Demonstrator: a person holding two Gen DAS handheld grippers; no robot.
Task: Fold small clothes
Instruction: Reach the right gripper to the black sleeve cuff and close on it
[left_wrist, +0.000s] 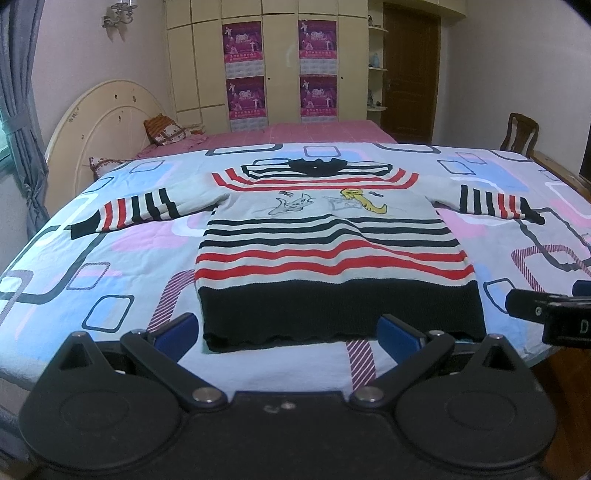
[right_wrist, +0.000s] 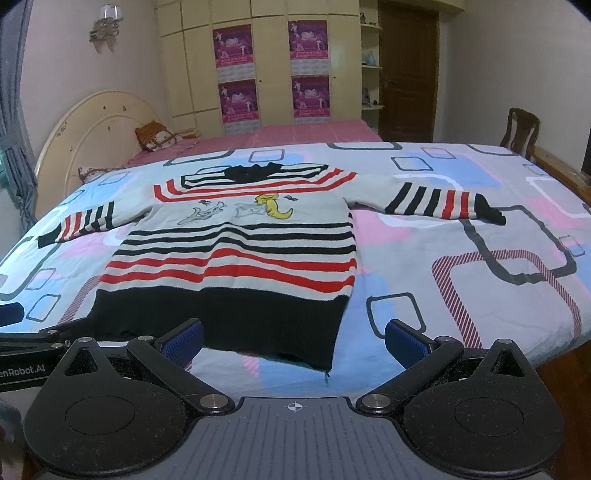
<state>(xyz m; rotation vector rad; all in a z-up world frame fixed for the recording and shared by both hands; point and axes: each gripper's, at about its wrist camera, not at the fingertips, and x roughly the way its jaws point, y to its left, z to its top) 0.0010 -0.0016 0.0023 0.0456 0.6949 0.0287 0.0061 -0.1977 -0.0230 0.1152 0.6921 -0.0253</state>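
- Striped knit sweater (left_wrist: 325, 236) lies flat, face up, on the patterned bedsheet (left_wrist: 110, 266), sleeves spread left and right, collar far, black hem near.
- My left hand-held gripper (left_wrist: 286, 332) is released, empty, at the hem's middle.
- My right hand-held gripper (right_wrist: 293, 341) is released, empty, at the hem's right corner.
- Long axis runs near-to-far; both sit equally near.

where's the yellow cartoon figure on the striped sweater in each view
Left wrist view: the yellow cartoon figure sits right of centre, upper middle, on the grey, red and black striped knitted sweater.
Right wrist view: it sits just left of centre, upper middle.
Shared landmark: the four purple posters on the cream wardrobe behind.
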